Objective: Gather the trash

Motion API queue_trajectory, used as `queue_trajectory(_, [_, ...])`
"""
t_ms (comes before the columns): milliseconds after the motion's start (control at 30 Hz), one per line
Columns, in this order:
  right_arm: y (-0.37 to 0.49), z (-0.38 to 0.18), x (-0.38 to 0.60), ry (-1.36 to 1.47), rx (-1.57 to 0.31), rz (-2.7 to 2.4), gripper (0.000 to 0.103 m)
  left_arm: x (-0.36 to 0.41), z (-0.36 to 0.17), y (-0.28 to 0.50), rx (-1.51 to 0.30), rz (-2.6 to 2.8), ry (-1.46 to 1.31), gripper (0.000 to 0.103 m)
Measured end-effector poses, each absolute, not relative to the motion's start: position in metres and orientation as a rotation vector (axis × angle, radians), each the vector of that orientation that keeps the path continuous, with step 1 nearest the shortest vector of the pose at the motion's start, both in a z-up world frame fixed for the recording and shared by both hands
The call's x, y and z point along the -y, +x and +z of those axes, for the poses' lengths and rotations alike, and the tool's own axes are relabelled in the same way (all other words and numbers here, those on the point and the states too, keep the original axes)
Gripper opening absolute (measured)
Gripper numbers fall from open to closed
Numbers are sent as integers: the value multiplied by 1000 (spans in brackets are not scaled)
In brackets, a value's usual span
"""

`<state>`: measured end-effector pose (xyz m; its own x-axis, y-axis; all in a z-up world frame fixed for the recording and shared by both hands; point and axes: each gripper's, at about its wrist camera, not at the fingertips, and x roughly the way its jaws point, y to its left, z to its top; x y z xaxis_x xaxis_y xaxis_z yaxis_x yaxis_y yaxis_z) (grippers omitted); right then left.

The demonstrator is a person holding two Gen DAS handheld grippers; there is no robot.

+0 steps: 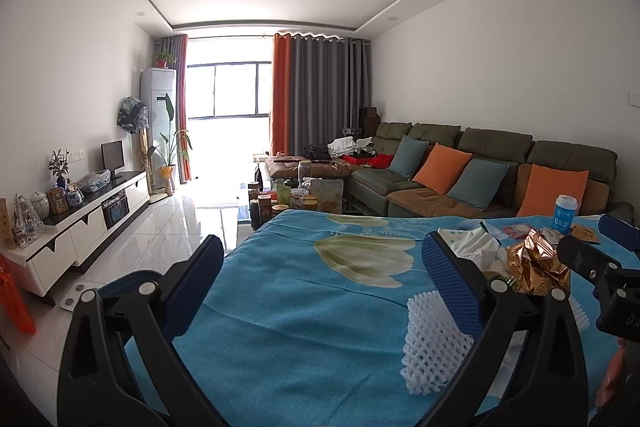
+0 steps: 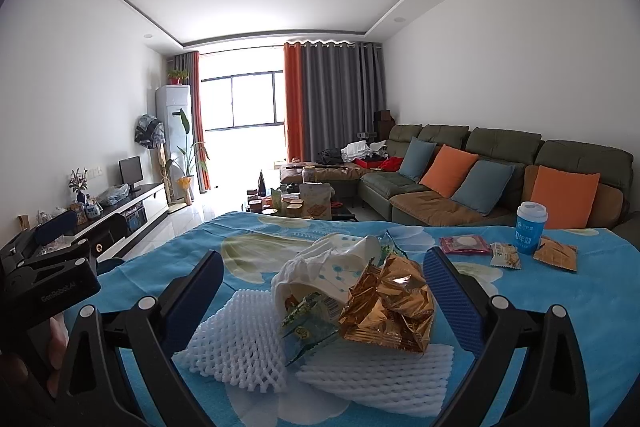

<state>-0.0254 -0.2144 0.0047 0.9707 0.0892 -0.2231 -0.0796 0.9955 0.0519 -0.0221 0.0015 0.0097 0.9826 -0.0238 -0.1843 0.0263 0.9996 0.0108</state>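
A heap of trash lies on the blue flowered tablecloth [image 2: 568, 311]: a crumpled gold wrapper [image 2: 388, 311], a green wrapper [image 2: 308, 321], a tipped white paper cup with tissue [image 2: 336, 265] and two white foam nets [image 2: 240, 345]. My right gripper [image 2: 322, 257] is open, with a finger on either side of the heap. My left gripper [image 1: 323, 242] is open over bare cloth [image 1: 280, 307], to the left of the heap. One foam net [image 1: 434, 343] lies by its right finger, and the gold wrapper [image 1: 536, 267] is further right.
Further right on the table stand a blue lidded cup [image 2: 530, 227], a pink packet [image 2: 466, 245] and two small snack packets [image 2: 556, 255]. Beyond the table are a cluttered coffee table [image 2: 304, 203], a green sofa [image 2: 452, 203] and a TV cabinet [image 1: 92, 223].
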Motion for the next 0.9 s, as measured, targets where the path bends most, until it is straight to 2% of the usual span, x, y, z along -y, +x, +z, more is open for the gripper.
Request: queue_trajectory(900, [-25,2,216,52,-227,92,97,-1,9,-23,-186,-30,12,98])
